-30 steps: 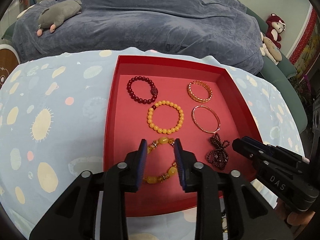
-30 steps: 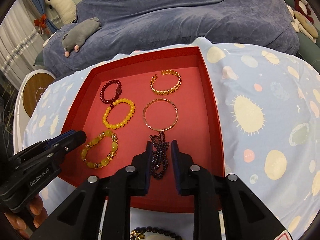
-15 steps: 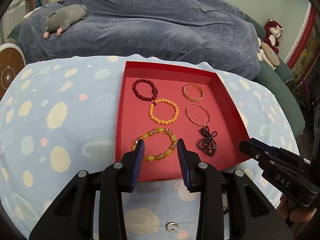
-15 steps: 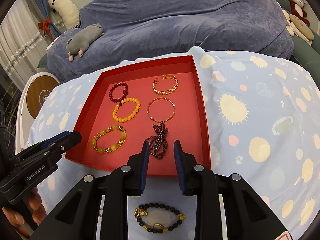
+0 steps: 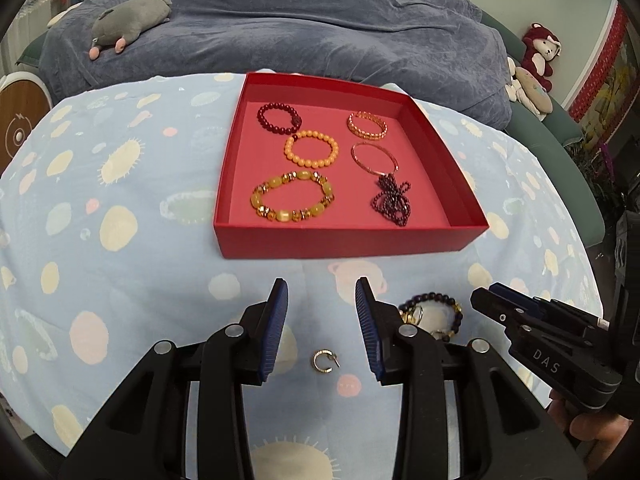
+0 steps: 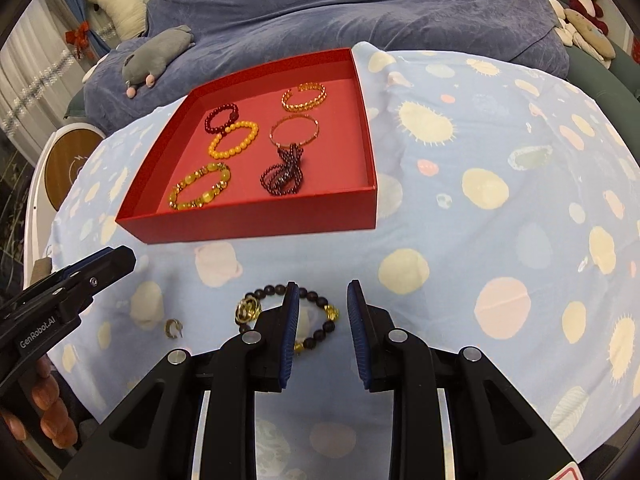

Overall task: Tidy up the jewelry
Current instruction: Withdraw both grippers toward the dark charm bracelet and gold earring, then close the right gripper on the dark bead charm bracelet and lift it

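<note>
On the worktop (image 5: 120, 280), under a blue spotted cloth, your left hand-held gripper (image 5: 322, 312) hangs low with its jaws apart and nothing between them; in the left wrist view a small gold open ring (image 5: 325, 361) lies on the cloth just below that gap, not touched. Right of it, your dark beaded bracelet (image 6: 316, 304) with gold charms lies flat on the cloth, short of the tray. Your right hand-held gripper (image 6: 323, 308) sits over that bracelet, jaws spread, the left pad over the bracelet's loop; I can't tell if it touches. Nothing is clamped.

Beyond both grippers, the red tray (image 5: 348, 242) sits flat with six pieces inside, none touching a gripper. Left column, far to near:
- dark red bead bracelet (image 5: 279, 118)
- orange bead bracelet (image 5: 311, 149), touching the dark red one
- chunky yellow bead bracelet (image 5: 292, 197), near the front wall

Right column, far to near:
- gold woven cuff (image 5: 367, 125)
- thin rose-gold bangle (image 5: 374, 157)
- bunched dark garnet strand (image 5: 393, 200), its top overlapping the bangle's near edge

Behind the worktop, a bed with a blue-grey cover (image 5: 320, 20) carries a grey plush toy (image 5: 128, 20) on its left.
</note>
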`<move>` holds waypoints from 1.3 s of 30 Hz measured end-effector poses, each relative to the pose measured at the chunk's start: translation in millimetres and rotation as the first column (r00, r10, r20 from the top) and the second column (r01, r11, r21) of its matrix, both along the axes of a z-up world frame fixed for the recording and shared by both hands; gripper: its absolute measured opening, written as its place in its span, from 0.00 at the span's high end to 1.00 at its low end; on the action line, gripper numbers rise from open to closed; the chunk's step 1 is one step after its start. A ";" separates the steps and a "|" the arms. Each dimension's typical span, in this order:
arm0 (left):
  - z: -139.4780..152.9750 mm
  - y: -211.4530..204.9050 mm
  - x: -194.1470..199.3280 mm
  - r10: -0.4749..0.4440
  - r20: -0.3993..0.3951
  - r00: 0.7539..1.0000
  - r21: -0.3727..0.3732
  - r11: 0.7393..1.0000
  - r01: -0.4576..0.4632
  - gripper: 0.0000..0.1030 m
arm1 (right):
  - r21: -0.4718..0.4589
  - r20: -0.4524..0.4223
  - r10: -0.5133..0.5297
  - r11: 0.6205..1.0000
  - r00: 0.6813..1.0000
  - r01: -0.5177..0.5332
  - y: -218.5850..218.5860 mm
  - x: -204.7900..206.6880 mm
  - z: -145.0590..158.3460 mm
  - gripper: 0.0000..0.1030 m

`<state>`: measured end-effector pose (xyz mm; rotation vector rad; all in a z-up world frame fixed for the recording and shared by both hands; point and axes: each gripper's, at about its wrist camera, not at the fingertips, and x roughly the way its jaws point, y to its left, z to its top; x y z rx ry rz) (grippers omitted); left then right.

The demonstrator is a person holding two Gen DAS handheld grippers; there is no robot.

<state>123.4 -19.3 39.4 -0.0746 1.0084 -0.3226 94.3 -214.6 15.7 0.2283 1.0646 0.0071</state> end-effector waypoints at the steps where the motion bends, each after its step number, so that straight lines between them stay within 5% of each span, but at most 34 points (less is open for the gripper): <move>1: -3.1 -0.3 -3.3 0.000 -0.007 1.000 0.004 1.000 0.001 0.67 | 0.000 -0.005 0.001 1.000 1.000 -0.001 0.6 -1.7 -2.4 0.75; 17: -31.4 4.3 -18.3 0.016 -0.085 0.996 -0.003 1.000 -0.016 0.63 | -0.015 -0.052 0.016 1.000 0.999 -0.017 7.1 2.4 -28.2 0.75; 24: -37.6 6.9 -23.9 0.021 -0.102 0.995 -0.010 1.000 -0.023 0.56 | -0.063 -0.042 0.054 0.996 0.998 -0.056 16.9 -0.7 -27.9 0.89; 39: -44.9 1.7 -33.0 -0.002 -0.104 0.995 0.024 1.000 0.005 0.56 | 0.039 -0.009 0.050 0.998 0.999 -0.050 17.1 -22.2 -4.0 0.92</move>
